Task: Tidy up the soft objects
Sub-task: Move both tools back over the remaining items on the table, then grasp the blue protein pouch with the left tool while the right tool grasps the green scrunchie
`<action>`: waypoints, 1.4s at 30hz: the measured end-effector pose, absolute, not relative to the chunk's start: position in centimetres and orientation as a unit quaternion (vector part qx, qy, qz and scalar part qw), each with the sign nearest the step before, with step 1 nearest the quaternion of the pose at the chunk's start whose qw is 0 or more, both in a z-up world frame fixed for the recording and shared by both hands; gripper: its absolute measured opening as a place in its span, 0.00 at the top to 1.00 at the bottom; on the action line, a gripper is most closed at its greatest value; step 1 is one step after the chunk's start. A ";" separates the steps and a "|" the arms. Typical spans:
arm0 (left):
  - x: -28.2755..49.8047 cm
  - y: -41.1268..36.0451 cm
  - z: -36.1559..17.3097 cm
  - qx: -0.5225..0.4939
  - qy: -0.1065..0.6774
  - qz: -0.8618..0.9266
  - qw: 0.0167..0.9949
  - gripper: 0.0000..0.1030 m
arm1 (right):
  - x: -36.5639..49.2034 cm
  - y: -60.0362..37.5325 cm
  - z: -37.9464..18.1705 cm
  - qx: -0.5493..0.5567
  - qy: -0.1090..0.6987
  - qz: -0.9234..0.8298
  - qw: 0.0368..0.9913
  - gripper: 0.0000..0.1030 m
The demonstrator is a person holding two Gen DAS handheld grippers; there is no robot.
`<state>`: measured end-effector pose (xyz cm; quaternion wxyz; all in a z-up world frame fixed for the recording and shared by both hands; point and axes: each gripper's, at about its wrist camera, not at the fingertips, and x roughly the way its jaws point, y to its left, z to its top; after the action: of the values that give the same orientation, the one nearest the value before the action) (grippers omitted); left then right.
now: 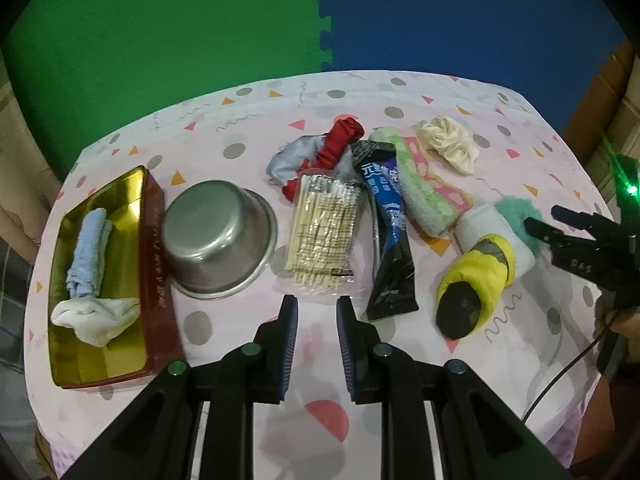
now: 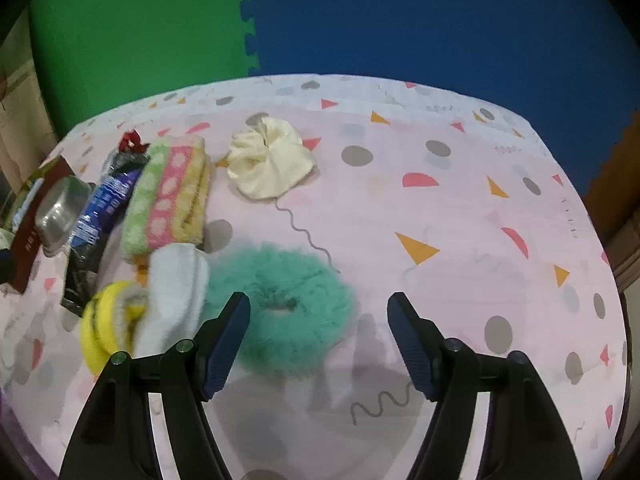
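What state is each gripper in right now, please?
Left gripper: jaws narrowly apart, nothing between them, holding nothing.
Right gripper: open wide above the teal scrunchie, holding nothing.

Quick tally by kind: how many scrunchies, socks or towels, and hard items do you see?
Scrunchies: 4 (red, grey, cream, teal)
Socks or towels: 5 (blue, white, striped, white, yellow)
Hard items: 4 (tin, bowl, swabs, tube)
Total: 13

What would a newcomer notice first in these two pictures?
Probably the fluffy teal scrunchie, lying on the patterned tablecloth just ahead of the wide-open right gripper. Next, the gold tin at the table's left, already holding a rolled blue cloth and a white cloth.
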<state>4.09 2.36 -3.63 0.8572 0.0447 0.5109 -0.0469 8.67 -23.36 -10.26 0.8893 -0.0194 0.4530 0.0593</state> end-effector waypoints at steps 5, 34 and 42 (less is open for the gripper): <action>5.1 1.9 -4.0 0.034 0.516 -0.051 0.854 0.80 | 9.6 -23.8 -12.0 -0.008 0.464 0.056 0.884 0.38; 11.5 -4.2 -7.9 0.037 0.552 -0.085 0.829 0.69 | 10.3 -25.0 -12.4 -0.001 0.417 0.044 0.908 0.75; 12.5 -3.8 -10.2 0.020 0.574 -0.078 0.815 0.76 | 10.3 -25.0 -12.4 0.003 0.418 0.047 0.907 0.75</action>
<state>12.48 -3.84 -10.23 0.8150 0.0200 0.5737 -0.0784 10.31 -25.03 -12.43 0.9074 0.0026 0.4175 0.0473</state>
